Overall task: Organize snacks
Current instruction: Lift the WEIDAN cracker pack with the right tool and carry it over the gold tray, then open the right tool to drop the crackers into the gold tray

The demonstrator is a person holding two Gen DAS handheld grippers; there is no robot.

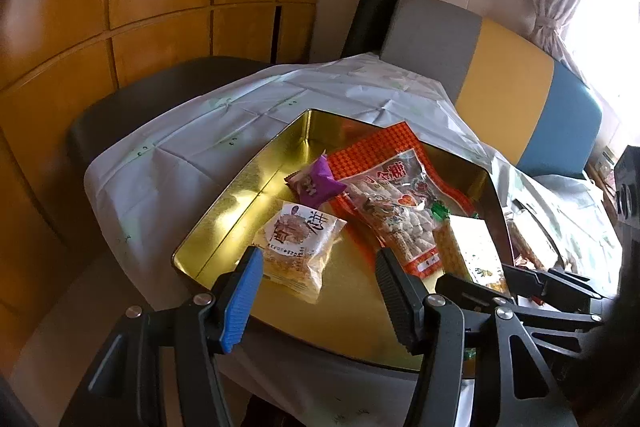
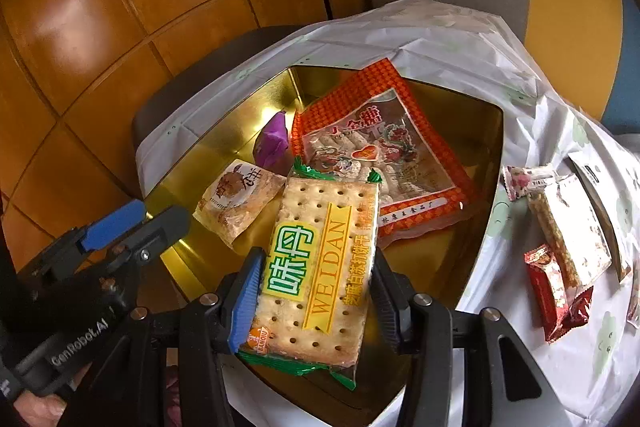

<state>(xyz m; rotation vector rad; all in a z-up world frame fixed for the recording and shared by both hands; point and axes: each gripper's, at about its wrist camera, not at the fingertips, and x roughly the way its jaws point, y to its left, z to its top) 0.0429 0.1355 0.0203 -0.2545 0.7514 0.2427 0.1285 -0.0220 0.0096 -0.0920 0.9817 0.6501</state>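
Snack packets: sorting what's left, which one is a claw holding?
The WEIDAN cracker packet, pinched in the right claw above the gold tin; others lie loose.

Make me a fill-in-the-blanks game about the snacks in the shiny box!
1. The right tool is shut on a pack of ____.
2. The snacks are going into a tin whose inside is coloured ____.
3. The small wrapper beside the big orange bag is coloured ____.
4. The left tool is open and holds ____.

Missing words: crackers; gold; purple; nothing
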